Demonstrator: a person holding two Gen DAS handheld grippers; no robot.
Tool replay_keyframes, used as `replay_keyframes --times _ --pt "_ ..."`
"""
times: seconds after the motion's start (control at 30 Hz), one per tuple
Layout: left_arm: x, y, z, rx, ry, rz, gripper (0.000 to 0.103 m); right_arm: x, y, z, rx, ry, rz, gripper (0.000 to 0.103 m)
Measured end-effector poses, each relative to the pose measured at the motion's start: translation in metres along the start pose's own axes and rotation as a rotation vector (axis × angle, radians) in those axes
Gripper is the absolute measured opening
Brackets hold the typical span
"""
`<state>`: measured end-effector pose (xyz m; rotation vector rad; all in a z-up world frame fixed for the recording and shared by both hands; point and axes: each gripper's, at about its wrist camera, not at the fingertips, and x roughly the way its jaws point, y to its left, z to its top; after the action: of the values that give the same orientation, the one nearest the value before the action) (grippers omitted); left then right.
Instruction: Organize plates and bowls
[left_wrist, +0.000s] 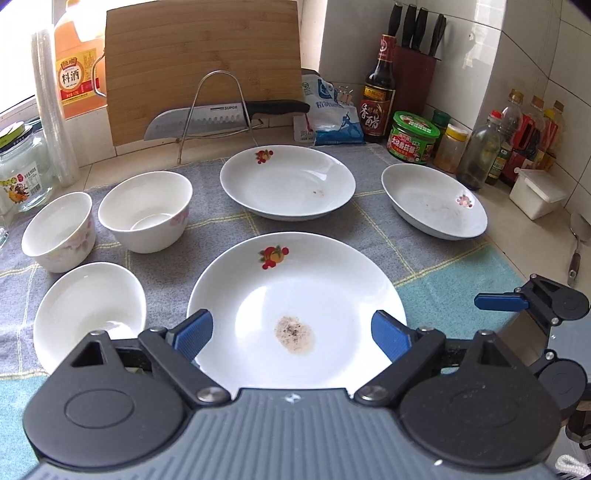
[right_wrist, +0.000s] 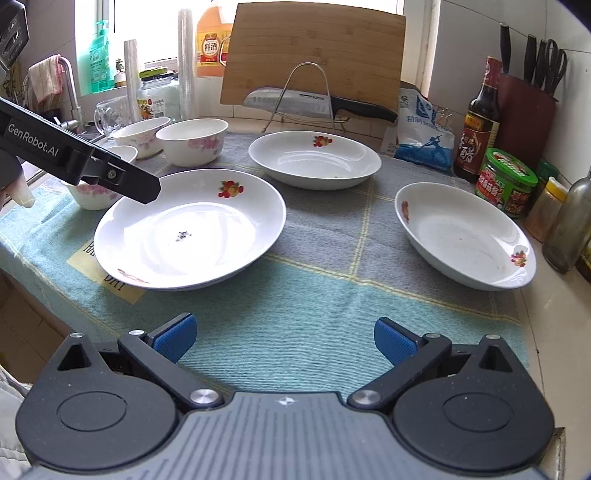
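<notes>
Three white plates with fruit prints lie on a checked cloth: a near plate (left_wrist: 295, 299) with a food stain, a far plate (left_wrist: 288, 182) and a right plate (left_wrist: 434, 201). Three white bowls sit at the left: a near bowl (left_wrist: 88, 310), a left bowl (left_wrist: 57, 230) and a back bowl (left_wrist: 146, 210). My left gripper (left_wrist: 291, 336) is open and empty, its fingers over the near plate's near rim. My right gripper (right_wrist: 284, 341) is open and empty above bare cloth, short of the near plate (right_wrist: 190, 229) and the right plate (right_wrist: 465, 236). The left gripper's body (right_wrist: 77, 158) reaches over the near plate's left rim.
A knife on a wire rack (left_wrist: 221, 118) and a bamboo cutting board (left_wrist: 203, 66) stand at the back. Sauce bottles and jars (left_wrist: 413, 136), a knife block (left_wrist: 413, 62) and a white box (left_wrist: 537, 195) line the right wall. A glass jar (left_wrist: 22, 170) stands left. The counter edge (right_wrist: 33, 317) lies near left.
</notes>
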<state>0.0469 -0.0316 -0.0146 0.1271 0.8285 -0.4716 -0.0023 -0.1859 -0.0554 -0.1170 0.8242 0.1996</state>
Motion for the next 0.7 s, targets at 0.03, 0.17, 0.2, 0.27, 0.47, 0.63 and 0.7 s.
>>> replay_keyframes --times 0.03,0.17,0.2,0.27,0.47,0.63,0.7 --pt "-0.002 0.003 -0.001 -0.006 -0.001 0.007 0.092 0.003 0.004 0.0 -0.006 0.005 0.01 0.103" --pt "-0.008 0.014 -0.006 -0.033 -0.001 0.041 0.092 0.016 0.016 0.003 -0.04 0.023 0.052 0.103" --pt "-0.01 0.017 -0.007 -0.041 0.0 0.049 0.092 0.018 0.018 0.004 -0.046 0.024 0.063 0.103" --pt "-0.012 0.021 -0.008 -0.052 0.002 0.06 0.092 0.025 0.023 0.007 -0.059 0.028 0.094 0.103" --pt "-0.014 0.028 -0.01 -0.061 0.01 0.084 0.092 0.044 0.04 0.014 -0.093 0.045 0.135 0.103" --pt "-0.01 0.031 -0.007 -0.057 0.019 0.089 0.092 0.057 0.054 0.021 -0.142 0.065 0.15 0.103" --pt "-0.008 0.031 -0.006 -0.046 0.022 0.088 0.092 0.059 0.056 0.023 -0.148 0.073 0.152 0.103"
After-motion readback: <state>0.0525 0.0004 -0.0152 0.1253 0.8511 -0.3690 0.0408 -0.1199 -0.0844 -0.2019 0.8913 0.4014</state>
